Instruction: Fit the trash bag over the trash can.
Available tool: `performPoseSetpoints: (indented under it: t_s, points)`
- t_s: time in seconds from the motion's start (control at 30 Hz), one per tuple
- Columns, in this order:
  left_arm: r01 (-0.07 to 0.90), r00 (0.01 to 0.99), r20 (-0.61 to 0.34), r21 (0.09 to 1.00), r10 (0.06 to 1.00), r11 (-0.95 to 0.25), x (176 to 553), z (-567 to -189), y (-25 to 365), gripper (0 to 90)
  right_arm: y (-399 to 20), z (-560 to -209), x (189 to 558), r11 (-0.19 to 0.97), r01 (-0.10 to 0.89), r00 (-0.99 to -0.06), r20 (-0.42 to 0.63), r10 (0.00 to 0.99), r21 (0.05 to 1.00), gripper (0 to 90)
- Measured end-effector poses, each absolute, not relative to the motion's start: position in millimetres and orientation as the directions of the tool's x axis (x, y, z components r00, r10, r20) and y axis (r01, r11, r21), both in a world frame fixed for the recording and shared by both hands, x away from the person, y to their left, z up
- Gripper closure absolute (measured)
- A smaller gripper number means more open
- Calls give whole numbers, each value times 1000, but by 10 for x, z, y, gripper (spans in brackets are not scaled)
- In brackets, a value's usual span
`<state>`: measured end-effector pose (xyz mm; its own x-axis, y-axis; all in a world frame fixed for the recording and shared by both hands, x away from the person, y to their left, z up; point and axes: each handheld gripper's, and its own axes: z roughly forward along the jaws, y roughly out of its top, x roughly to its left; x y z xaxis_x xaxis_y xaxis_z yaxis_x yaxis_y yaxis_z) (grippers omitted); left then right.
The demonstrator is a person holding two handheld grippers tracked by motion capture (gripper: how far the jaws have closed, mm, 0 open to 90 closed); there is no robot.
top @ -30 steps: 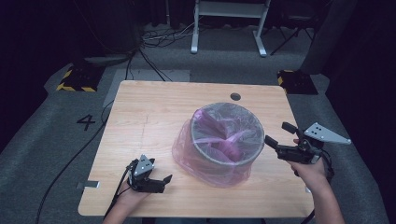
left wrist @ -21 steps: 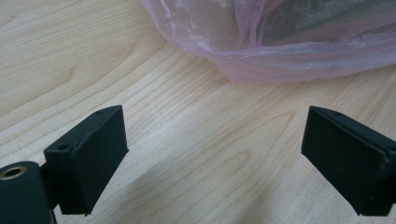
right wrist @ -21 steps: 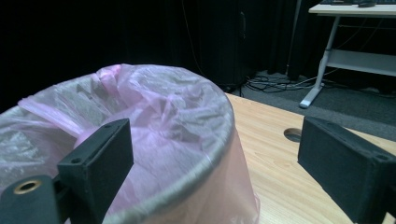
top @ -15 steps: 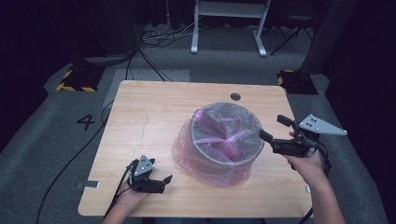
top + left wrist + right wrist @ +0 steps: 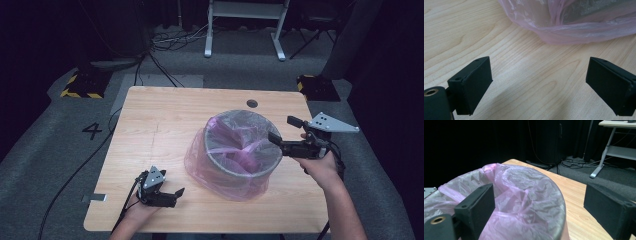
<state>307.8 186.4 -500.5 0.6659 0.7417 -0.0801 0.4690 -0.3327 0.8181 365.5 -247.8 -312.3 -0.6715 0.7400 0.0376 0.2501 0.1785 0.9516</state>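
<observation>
Pink-bagged bin, right claw wide, now nearer its rim; left claw wide, unmoved.

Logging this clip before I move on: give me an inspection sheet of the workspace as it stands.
Surface: wooden table, round dark spot near far edge.
Job's things: round bin lined with pink bag, bag draped over the rim.
Clutter: nothing seen.
Grippers: left gripper open, low over the table; right gripper open at the bin's rim, holding nothing.
Cables: black cable across the floor, more by the desk legs.
Surroundings: grey carpet, white desk frame, dark curtains.
</observation>
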Motion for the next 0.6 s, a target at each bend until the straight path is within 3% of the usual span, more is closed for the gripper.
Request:
performPoseSetpoints:
  t_s: [0.6]
  points:
    - [461, 675, -75, 820, 734, -340, 3073, -5004, 1860, 67, -2102, -3012, 3813, 233, 241, -710, 8, 704, 942, 101]
